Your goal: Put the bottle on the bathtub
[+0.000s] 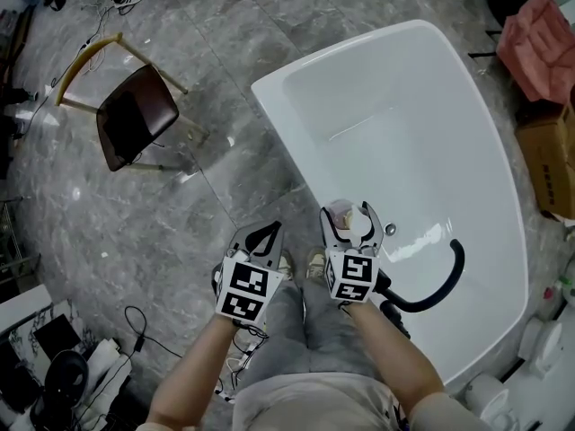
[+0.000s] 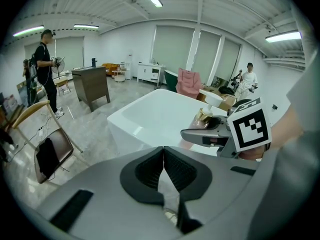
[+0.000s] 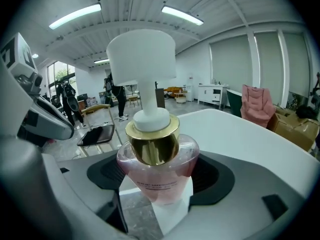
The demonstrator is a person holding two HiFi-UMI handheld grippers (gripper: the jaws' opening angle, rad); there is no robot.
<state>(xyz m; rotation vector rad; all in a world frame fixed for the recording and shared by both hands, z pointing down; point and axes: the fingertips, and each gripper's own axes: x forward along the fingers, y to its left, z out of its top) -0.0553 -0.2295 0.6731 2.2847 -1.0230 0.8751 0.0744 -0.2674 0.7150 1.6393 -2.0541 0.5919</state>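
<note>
A pink transparent bottle (image 3: 157,171) with a gold collar and a white pump top stands upright between the pads of my right gripper (image 3: 157,189), which is shut on its body. In the head view the bottle (image 1: 339,213) and right gripper (image 1: 348,217) are over the near rim of the white bathtub (image 1: 269,88). I cannot tell whether the bottle touches the rim. My left gripper (image 1: 269,233) is shut and holds nothing, just left of the right one and over the floor. The left gripper view has its pads (image 2: 172,170) pressed together, with the bottle (image 2: 202,118) and the bathtub (image 2: 150,115) beyond.
A wooden chair with a dark seat (image 1: 133,115) stands on the grey tiled floor at left. A black hose (image 1: 442,284) lies in the tub. A cardboard box (image 1: 550,158) and pink fabric (image 1: 539,34) sit at right. Cables (image 1: 135,330) lie lower left. People (image 2: 45,66) stand far off.
</note>
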